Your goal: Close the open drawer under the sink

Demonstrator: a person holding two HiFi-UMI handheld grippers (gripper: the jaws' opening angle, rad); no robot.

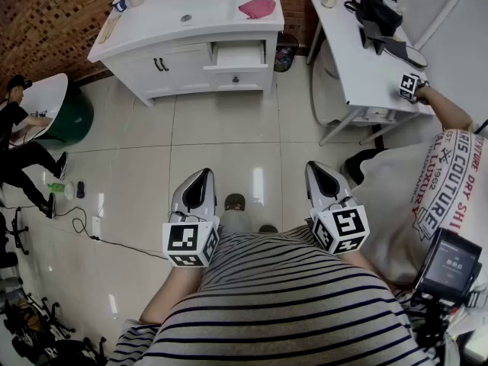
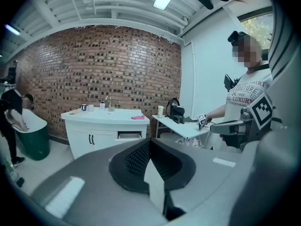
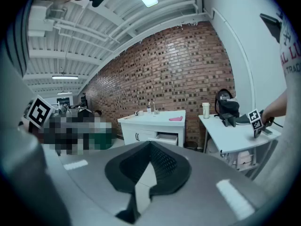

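The white sink cabinet (image 1: 164,33) stands against the brick wall across the tiled floor. Its top right drawer (image 1: 238,56) is pulled out and open; the same drawer (image 2: 129,135) shows small in the left gripper view, and the drawer (image 3: 167,137) shows likewise in the right gripper view. My left gripper (image 1: 207,173) and right gripper (image 1: 312,165) are held close to my body, far from the cabinet, side by side and pointing toward it. Both are shut with nothing in them, jaw tips touching.
A pink cloth (image 1: 257,8) lies on the counter. A white table (image 1: 358,63) with a cup and a black device stands at the right, a person in a white T-shirt (image 1: 450,174) beside it. A green tub (image 1: 72,117) and a cable (image 1: 99,239) are at the left.
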